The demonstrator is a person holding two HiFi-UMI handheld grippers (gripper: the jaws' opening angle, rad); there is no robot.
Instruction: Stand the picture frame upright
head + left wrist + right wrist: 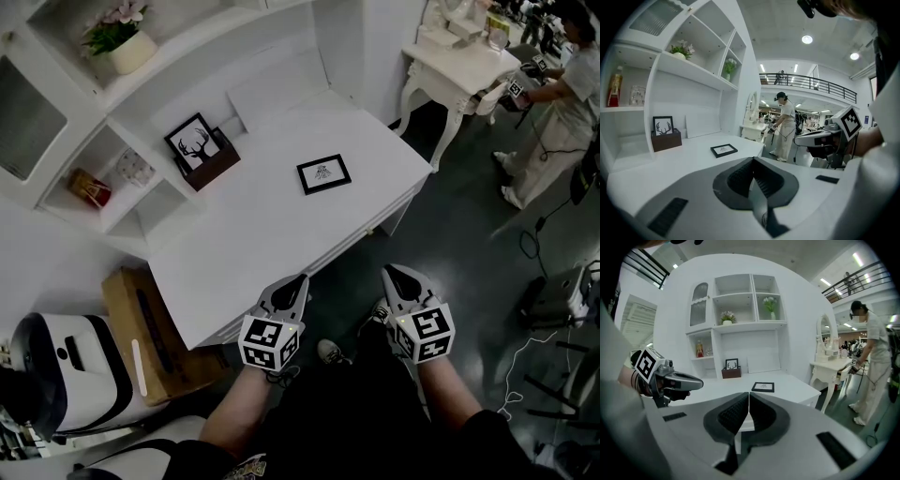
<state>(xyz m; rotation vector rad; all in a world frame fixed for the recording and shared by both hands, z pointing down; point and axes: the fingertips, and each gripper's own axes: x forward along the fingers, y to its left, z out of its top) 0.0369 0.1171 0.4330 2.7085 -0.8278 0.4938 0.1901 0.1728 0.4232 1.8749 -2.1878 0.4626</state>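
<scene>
Nearest, the left tongs and right tongs hang short of the desk, both pressed together on nothing, probably poised to reach. Farther in, the picture frame lies flat mid-desk. Beyond it, far left, a deer print stands propped.

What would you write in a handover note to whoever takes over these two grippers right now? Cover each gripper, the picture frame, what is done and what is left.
Left gripper: jaws shut, empty, held in front of the desk's near edge.
Right gripper: jaws shut, empty, beside the left one, also off the desk.
Picture frame: lies flat, face up, near the middle of the desk, untouched. A deer picture already stands at the back by the shelves.
Done: nothing yet.
Left: reach in, open a gripper, take the flat frame by an edge and stand it upright.
</scene>
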